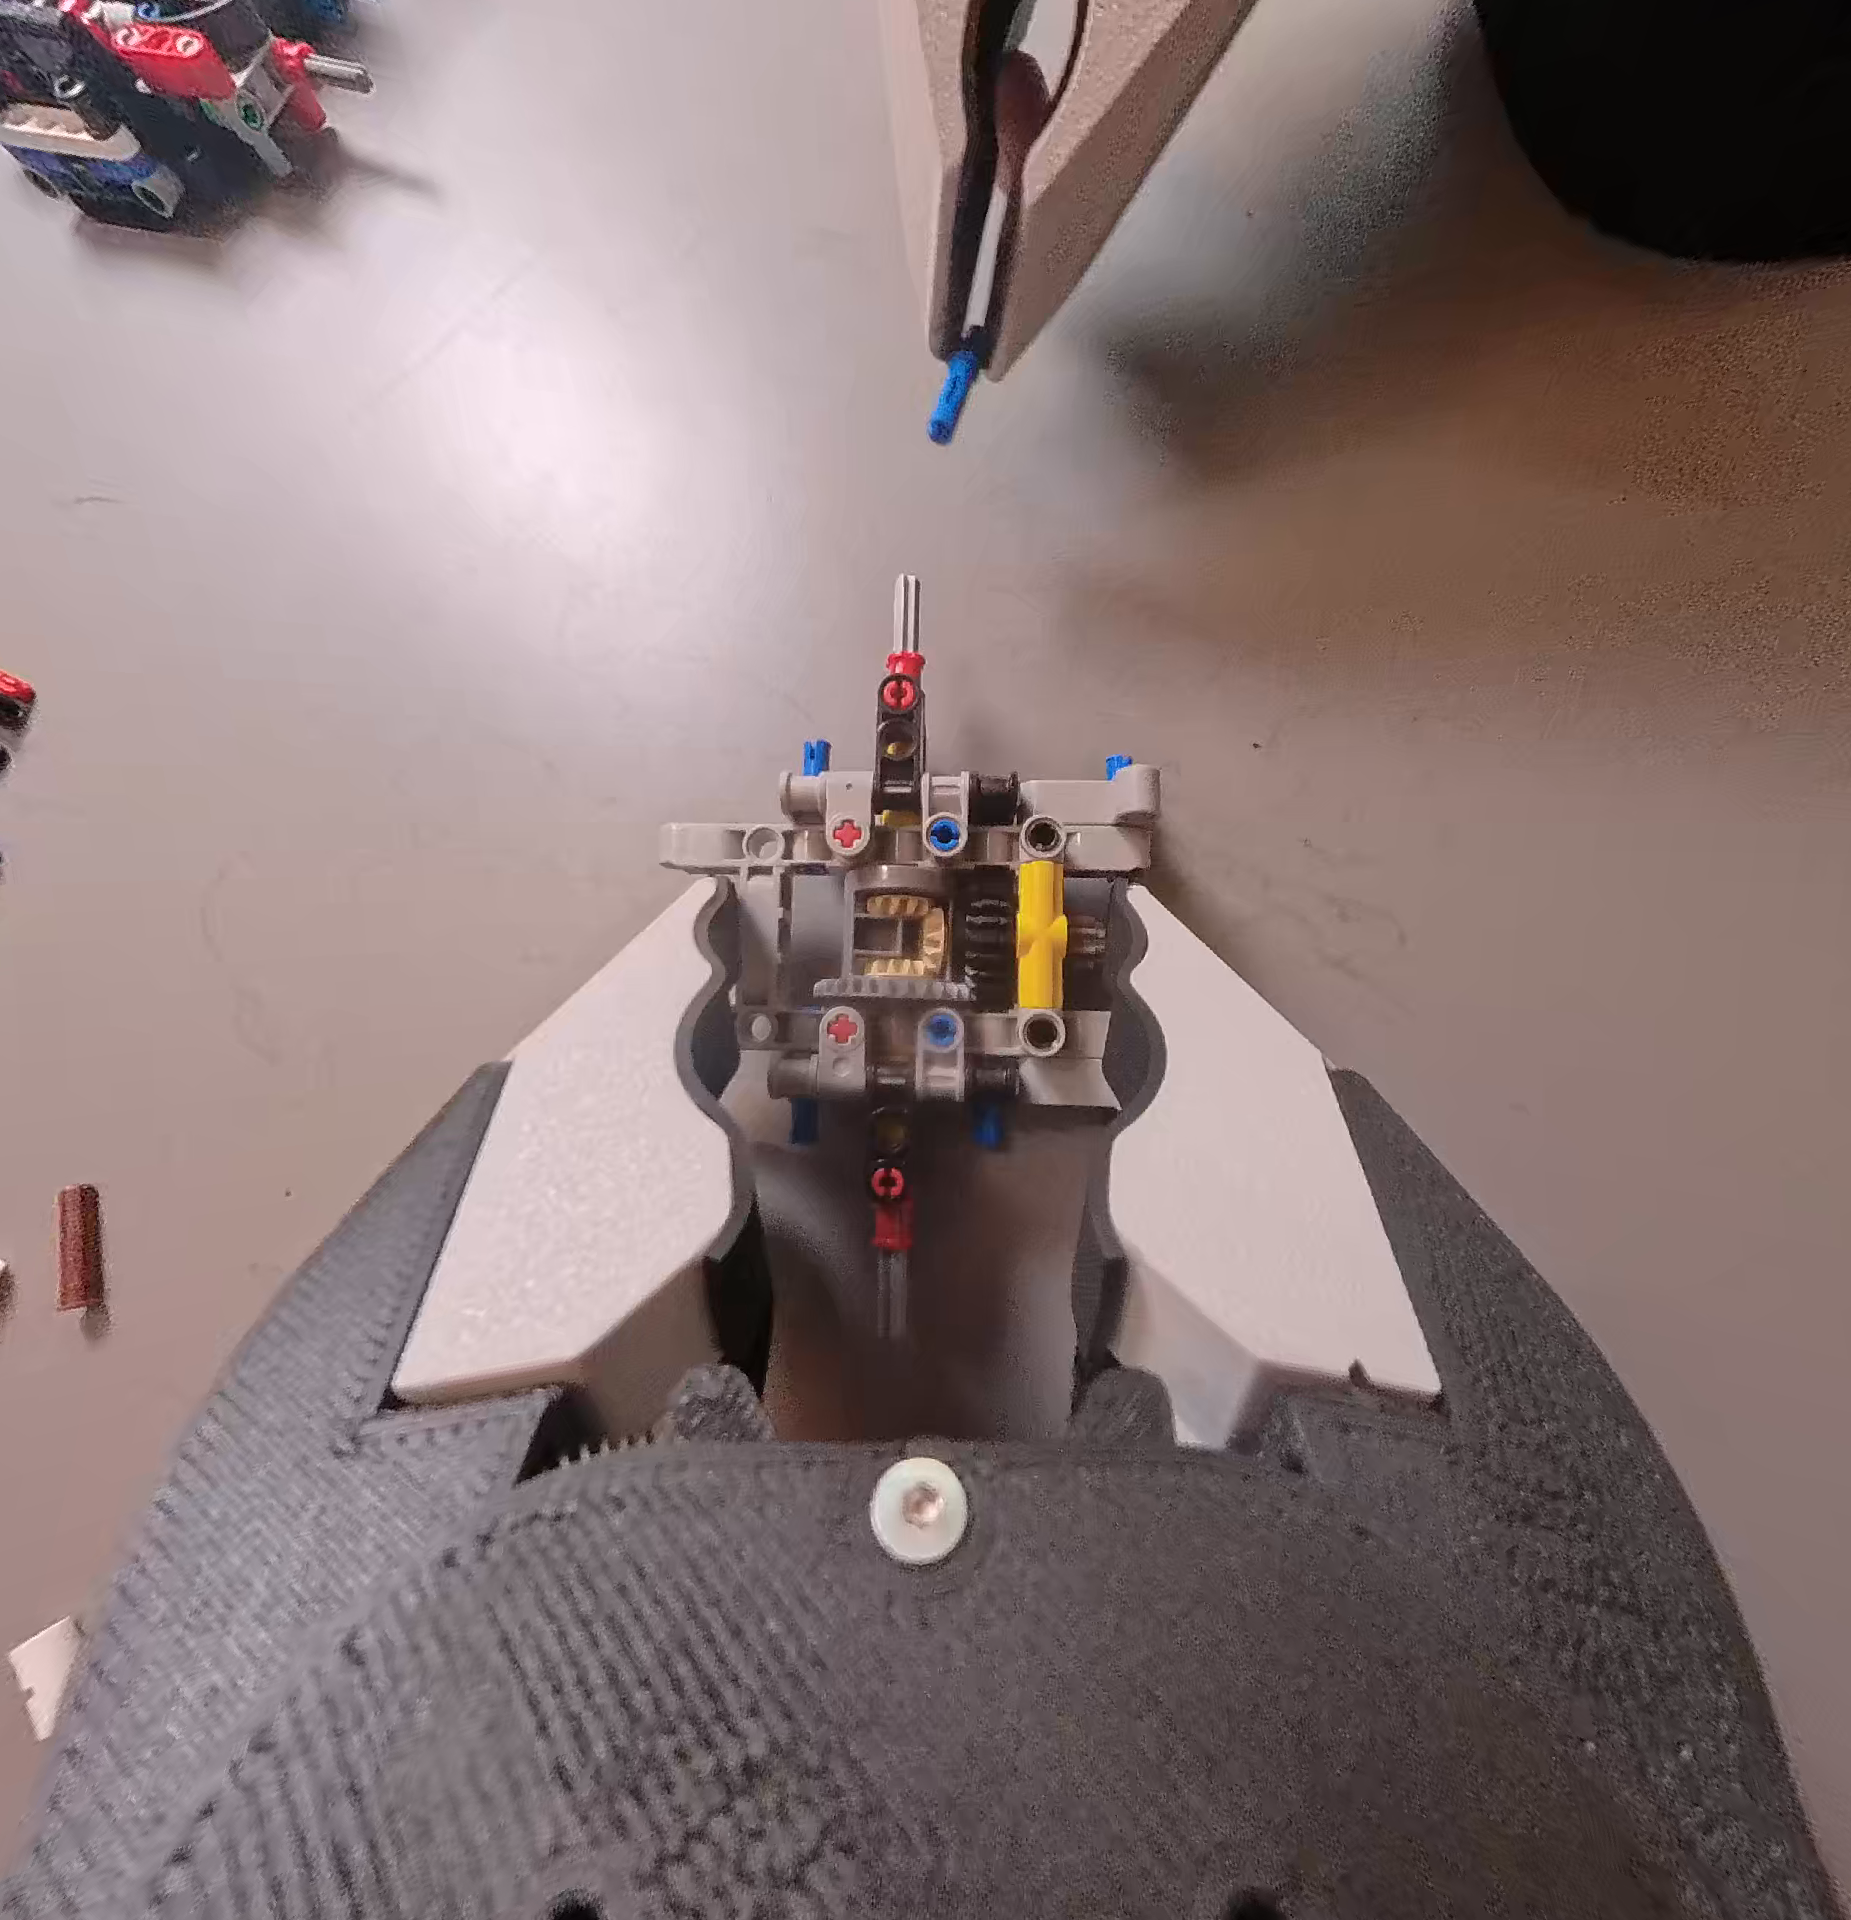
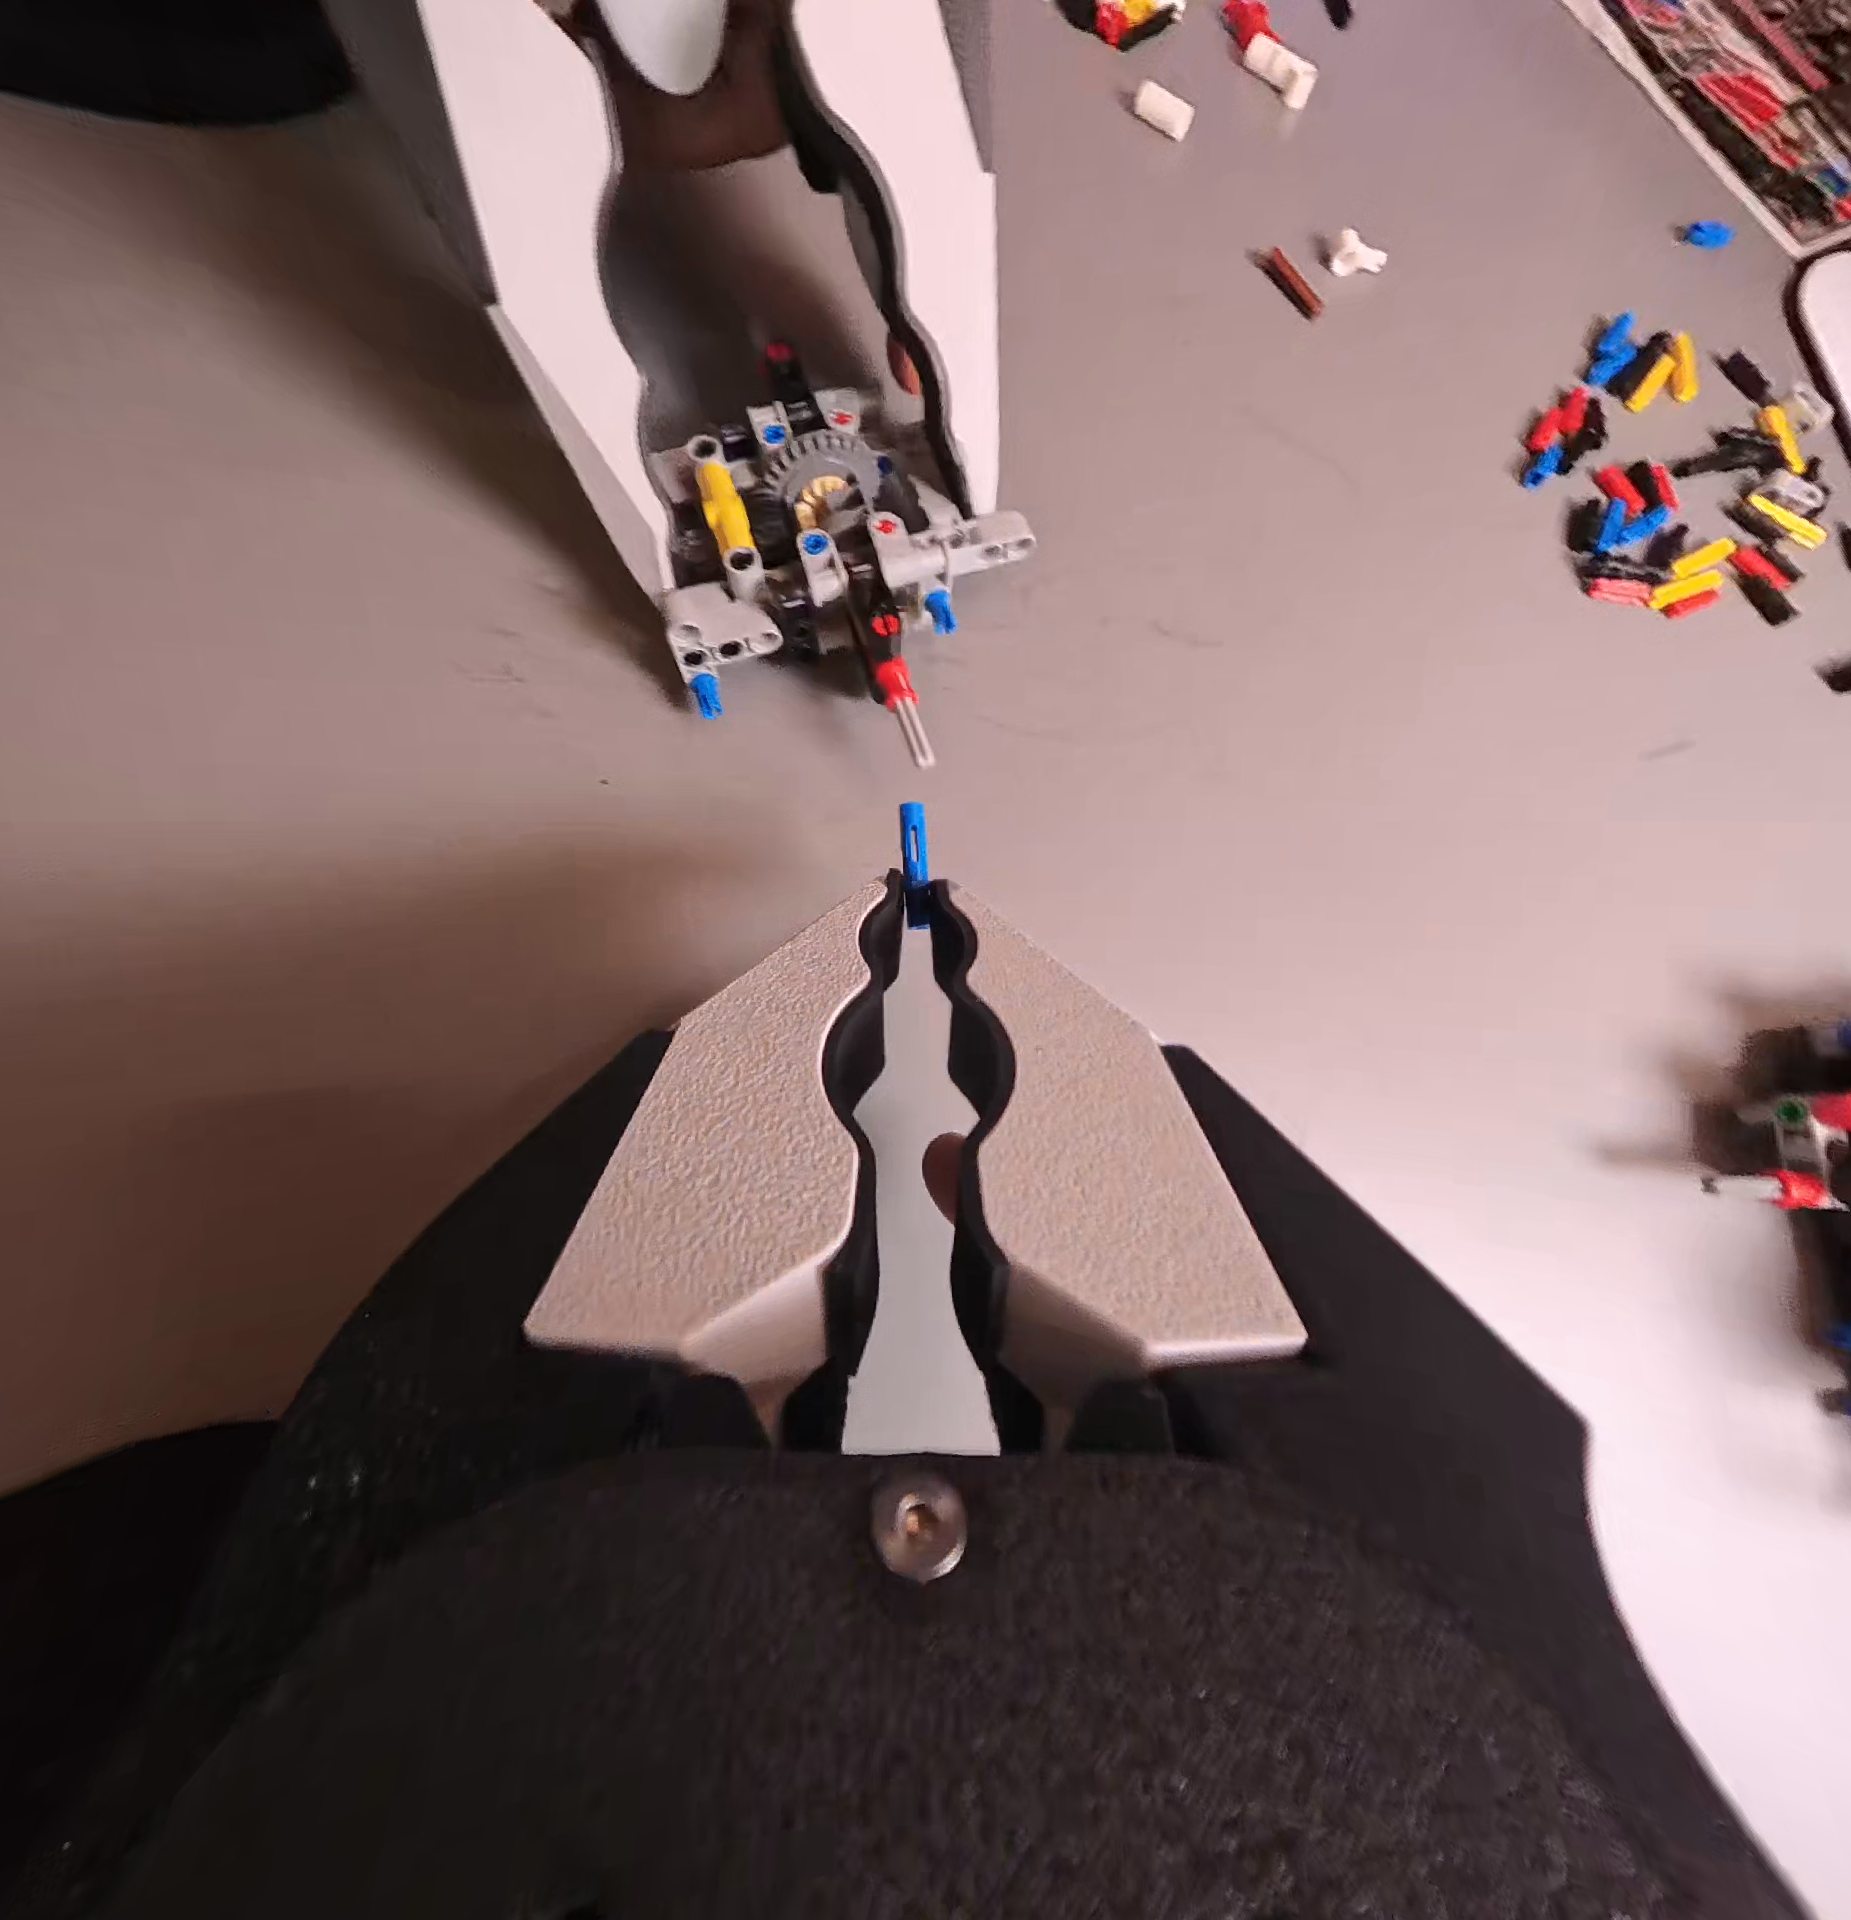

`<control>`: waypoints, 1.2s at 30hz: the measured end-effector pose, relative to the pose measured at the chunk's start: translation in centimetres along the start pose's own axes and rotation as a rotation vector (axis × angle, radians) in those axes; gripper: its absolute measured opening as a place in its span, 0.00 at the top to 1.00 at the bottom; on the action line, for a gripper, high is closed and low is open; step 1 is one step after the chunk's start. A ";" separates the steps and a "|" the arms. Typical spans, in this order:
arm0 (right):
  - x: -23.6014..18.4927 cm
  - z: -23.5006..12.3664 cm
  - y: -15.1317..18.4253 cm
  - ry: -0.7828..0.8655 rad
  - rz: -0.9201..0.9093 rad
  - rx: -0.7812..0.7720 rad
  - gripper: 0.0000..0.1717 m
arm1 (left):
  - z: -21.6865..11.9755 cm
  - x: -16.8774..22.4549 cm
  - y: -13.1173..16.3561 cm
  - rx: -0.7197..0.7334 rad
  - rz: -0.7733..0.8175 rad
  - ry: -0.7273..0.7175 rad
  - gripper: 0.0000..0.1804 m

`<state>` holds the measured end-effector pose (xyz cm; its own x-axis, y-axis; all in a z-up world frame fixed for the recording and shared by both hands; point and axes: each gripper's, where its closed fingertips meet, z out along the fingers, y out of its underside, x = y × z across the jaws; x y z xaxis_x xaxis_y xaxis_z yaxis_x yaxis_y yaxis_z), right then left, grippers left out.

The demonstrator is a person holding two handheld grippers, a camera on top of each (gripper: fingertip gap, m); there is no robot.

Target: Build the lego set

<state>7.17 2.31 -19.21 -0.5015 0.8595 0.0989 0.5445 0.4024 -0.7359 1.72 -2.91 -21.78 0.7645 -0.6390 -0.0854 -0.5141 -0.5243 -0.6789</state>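
**On the grey table: gear block clamped, blue pin poised**

Across the grey tabletop (image 2: pixel 1264 727) parts lie scattered: a heap of loose red, yellow, blue and black pieces (image 2: pixel 1690 488) off to the right of the right wrist view, a half-built red and black model (image 1: pixel 152 104) at the far left corner of the left wrist view.

Left gripper (image 1: pixel 921 935): jaws spread wide and closed around a grey gear assembly (image 1: pixel 921 925), both pads against its flanks. Tan bevel gears, a black gear and a yellow connector show in its frame. A grey axle (image 1: pixel 905 608) sticks out of the far end, past a red bush.

Right gripper (image 2: pixel 916 894): fingertips nearly together, pinching a small blue pin (image 2: pixel 913 847) by its rear end; most of the pin juts forward, free. Pin tip sits near the axle tip, apart from it, not touching.

Judgement on handling: the pin is gripped by very little, so side load would likely twist it out. Best to keep it square to whatever hole it meets, and push along its own length while the left gripper holds the assembly flat and steady.
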 end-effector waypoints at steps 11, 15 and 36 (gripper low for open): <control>-2.3 0.3 -2.5 -0.053 -0.034 0.101 0.98 | -1.1 0.0 -0.6 0.045 -0.024 0.034 0.57; -2.6 -0.1 -4.8 0.000 -0.097 0.184 0.98 | -4.3 0.5 -4.2 0.288 -0.097 0.108 0.70; -5.3 -3.7 -10.9 -0.084 -0.119 0.589 0.93 | -7.4 4.7 -8.9 0.698 -0.490 0.745 0.99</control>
<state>6.42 -5.50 -9.21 -0.6007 0.7816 0.1681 0.0298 0.2320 -0.9723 7.01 -5.38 -10.77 0.2813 -0.7494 0.5994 0.2853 -0.5310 -0.7979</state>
